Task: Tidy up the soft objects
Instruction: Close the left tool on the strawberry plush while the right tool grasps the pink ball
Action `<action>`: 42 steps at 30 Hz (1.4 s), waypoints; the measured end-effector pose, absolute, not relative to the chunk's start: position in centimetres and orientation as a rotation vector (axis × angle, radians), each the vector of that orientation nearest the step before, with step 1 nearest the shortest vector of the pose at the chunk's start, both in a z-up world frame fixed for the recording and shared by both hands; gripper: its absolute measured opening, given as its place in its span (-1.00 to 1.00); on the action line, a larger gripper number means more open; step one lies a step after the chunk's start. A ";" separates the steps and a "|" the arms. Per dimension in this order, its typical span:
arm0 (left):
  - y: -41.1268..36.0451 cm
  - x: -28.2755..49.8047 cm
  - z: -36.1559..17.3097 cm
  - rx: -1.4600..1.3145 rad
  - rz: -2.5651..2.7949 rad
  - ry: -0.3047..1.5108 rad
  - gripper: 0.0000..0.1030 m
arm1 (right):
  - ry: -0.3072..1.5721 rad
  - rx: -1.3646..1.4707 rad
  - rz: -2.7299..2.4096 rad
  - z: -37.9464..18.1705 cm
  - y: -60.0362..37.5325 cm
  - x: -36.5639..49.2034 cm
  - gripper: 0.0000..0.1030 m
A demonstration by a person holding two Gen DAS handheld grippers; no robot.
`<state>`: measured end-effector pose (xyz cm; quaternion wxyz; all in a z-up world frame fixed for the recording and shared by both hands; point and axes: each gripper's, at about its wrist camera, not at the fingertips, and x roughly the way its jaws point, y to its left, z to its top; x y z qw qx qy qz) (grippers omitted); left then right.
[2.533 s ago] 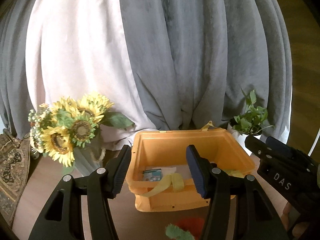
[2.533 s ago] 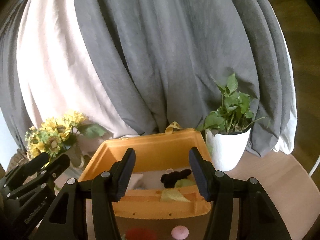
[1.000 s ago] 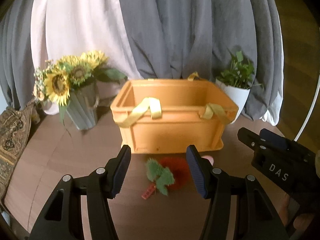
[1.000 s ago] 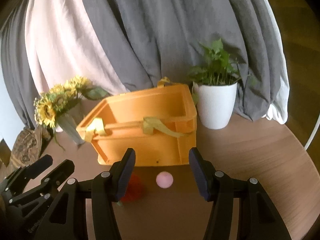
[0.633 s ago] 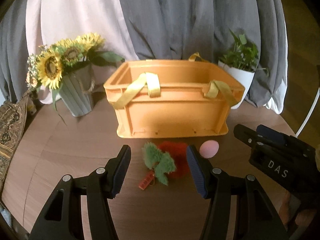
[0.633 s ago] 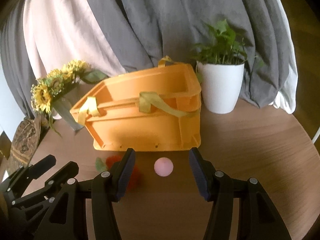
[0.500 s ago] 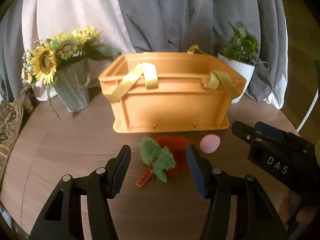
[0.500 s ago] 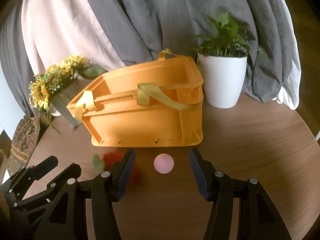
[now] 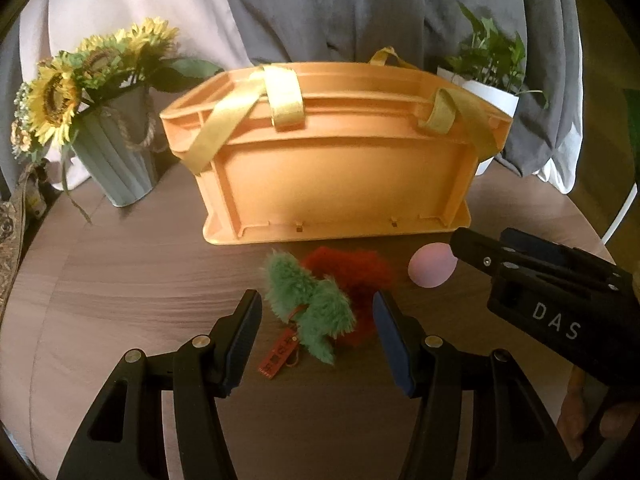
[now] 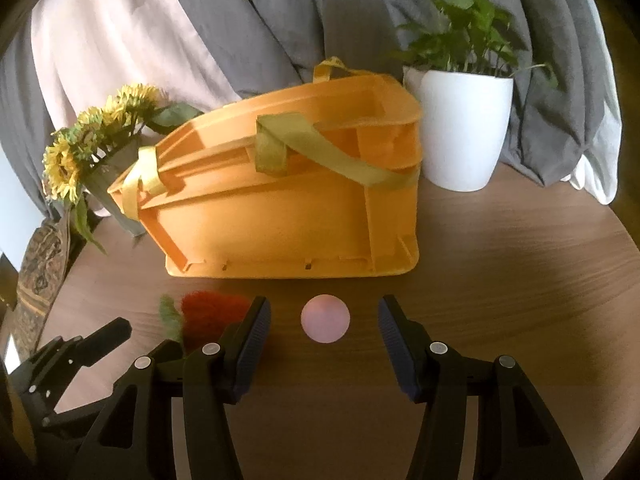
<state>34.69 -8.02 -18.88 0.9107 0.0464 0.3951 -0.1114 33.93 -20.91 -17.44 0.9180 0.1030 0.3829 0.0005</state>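
From your left wrist camera, your left gripper (image 9: 316, 334) stands wide open, holding nothing; its ribbed blue pads flank a shaggy red-and-green plush toy (image 9: 320, 294) lying on the round wood-grain table (image 9: 120, 300), an orange tag (image 9: 280, 352) trailing from it. Just right of the plush rests a smooth pink egg-shaped ball (image 9: 432, 264), partly behind your right gripper's black body. Behind both stands the ribbed orange plastic crate (image 9: 336, 168) with yellow fabric straps (image 9: 256, 104) draped over its rim; you cannot see inside. A grey fluted vase of sunflowers (image 9: 116, 160) stands to its left.

From your right wrist camera, your right gripper (image 10: 324, 332) is equally wide open and empty, the pink ball (image 10: 325, 319) lying between its fingertips, touching neither. The plush (image 10: 208, 312) sits left, partly hidden by the finger. The crate's (image 10: 288, 208) contents are hidden here too. A glossy white pot of leafy plant (image 10: 460, 128) stands beside it.
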 end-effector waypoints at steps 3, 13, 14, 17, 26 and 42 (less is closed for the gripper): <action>-8.1 35.1 -19.5 0.094 -0.236 0.826 0.19 | 0.807 0.212 0.016 -18.2 -20.7 34.6 0.11; -8.7 36.9 -21.8 0.098 -0.243 0.860 0.22 | 0.869 0.193 0.065 -20.6 -20.2 36.8 0.10; -8.8 37.0 -21.9 0.099 -0.248 0.859 0.25 | 0.871 0.193 0.067 -20.8 -20.1 36.9 0.10; -9.0 37.5 -22.1 0.116 -0.258 0.850 0.27 | 0.877 0.192 0.079 -21.3 -19.9 37.4 0.10; -9.5 38.5 -23.0 0.120 -0.287 0.857 0.27 | 0.884 0.185 0.079 -22.2 -19.7 38.2 0.10; -9.2 39.3 -23.4 0.037 -0.298 0.878 -0.30 | 0.897 0.188 0.056 -22.8 -20.2 38.6 -0.27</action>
